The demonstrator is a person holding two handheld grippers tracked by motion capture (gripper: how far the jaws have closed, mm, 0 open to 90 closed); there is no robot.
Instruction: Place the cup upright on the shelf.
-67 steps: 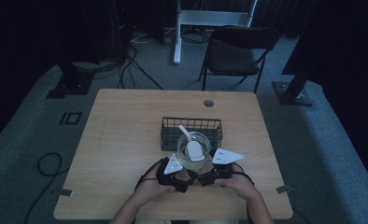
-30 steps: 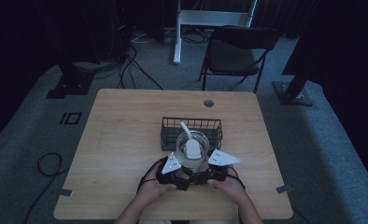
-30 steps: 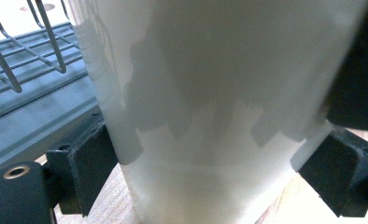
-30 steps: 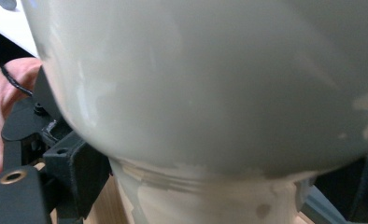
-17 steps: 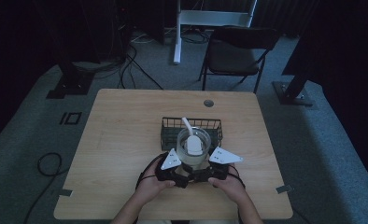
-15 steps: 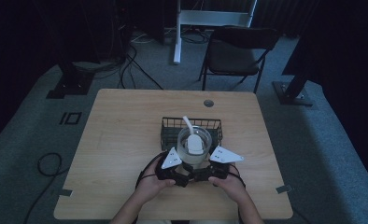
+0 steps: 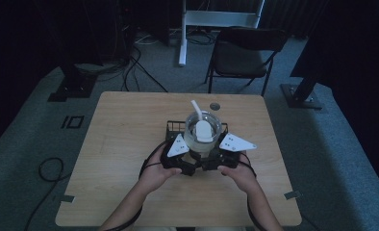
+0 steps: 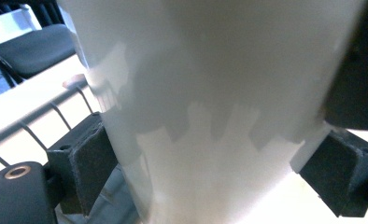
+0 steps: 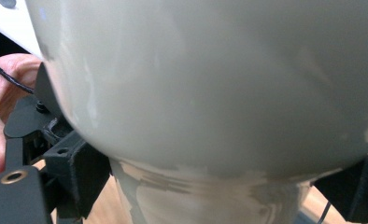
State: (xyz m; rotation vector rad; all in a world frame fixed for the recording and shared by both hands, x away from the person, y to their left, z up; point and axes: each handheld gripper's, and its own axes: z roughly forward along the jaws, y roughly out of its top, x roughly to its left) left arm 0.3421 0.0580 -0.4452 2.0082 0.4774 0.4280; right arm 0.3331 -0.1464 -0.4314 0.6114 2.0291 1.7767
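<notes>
Both hand-held grippers clamped on one clear plastic cup (image 7: 203, 130), from opposite sides.

Left hand-held gripper (image 7: 185, 155): pads (image 8: 86, 163) pressed on the cup wall (image 8: 219, 112), one each side, cup between the jaws. Gripping the cup.

Right hand-held gripper (image 7: 215, 155): jaws straddling the narrower part of the cup under the domed lid (image 9: 210, 79); left pad (image 9: 81, 179) touching the cup, right pad at frame edge, contact hard to confirm. Reads as gripping the cup.

Cup position, high view: upright, domed lid on top, white straw (image 7: 195, 107) sticking out and leaning toward the far-left. Milky contents or a white piece visible through the lid, cannot tell which. Sits over the near part of the black wire basket (image 7: 170, 130); resting in it or held just above, cannot tell. Basket roughly mid-counter (image 7: 120, 144), slightly toward the near edge.

Left hand (image 7: 154, 175) and right hand (image 7: 235, 175) behind the grippers, cables looping back along the wrists. Left hand also seen in right gripper view (image 9: 2, 93).

Small round grommet (image 7: 214, 106) in the counter just beyond the cup. Black chair (image 7: 245, 53) on the floor past the far edge.
</notes>
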